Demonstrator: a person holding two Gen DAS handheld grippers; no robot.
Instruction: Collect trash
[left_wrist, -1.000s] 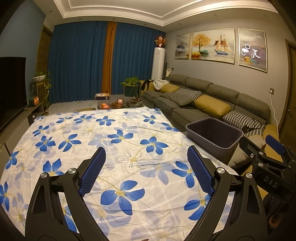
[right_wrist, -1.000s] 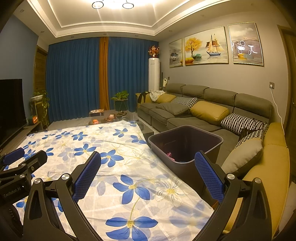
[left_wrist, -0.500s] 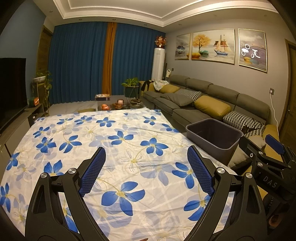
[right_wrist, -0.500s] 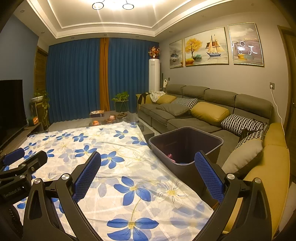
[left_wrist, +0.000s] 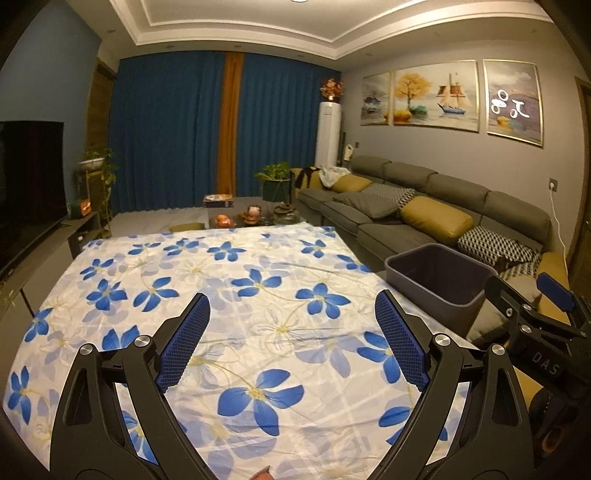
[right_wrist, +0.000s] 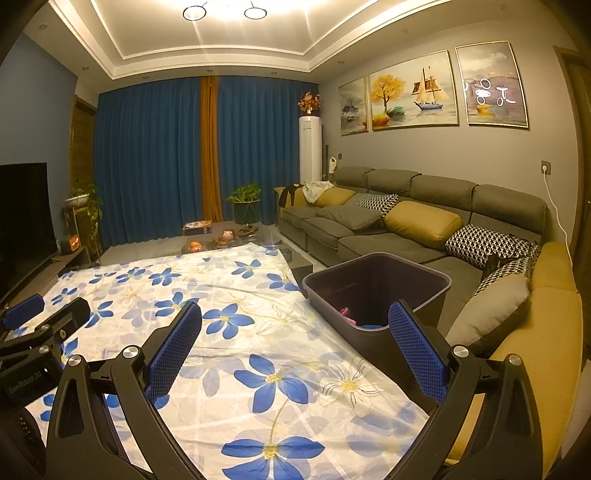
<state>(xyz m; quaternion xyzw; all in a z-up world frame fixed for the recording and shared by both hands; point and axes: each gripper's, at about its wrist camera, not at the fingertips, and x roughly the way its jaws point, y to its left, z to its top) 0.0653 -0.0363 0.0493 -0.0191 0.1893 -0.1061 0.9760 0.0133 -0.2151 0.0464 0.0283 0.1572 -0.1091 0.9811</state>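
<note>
Flowered cloth (left_wrist: 258, 295) is covering the whole table, and a grey sofa (right_wrist: 406, 221) is standing behind it. At the table's right edge the dark bin (right_wrist: 376, 284) is sitting, with pink and blue scraps (right_wrist: 345, 313) lying inside, partly hidden. Both the left gripper (left_wrist: 291, 339) and the right gripper (right_wrist: 295, 343) are hovering with fingers wide apart, holding nothing.

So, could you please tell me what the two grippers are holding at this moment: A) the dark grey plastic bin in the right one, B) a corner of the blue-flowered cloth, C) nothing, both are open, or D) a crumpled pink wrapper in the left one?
C: the left gripper and the right gripper both have their blue-padded fingers spread wide, with only the blue-flowered white cloth visible between them; the dark grey plastic bin stands apart.
</note>
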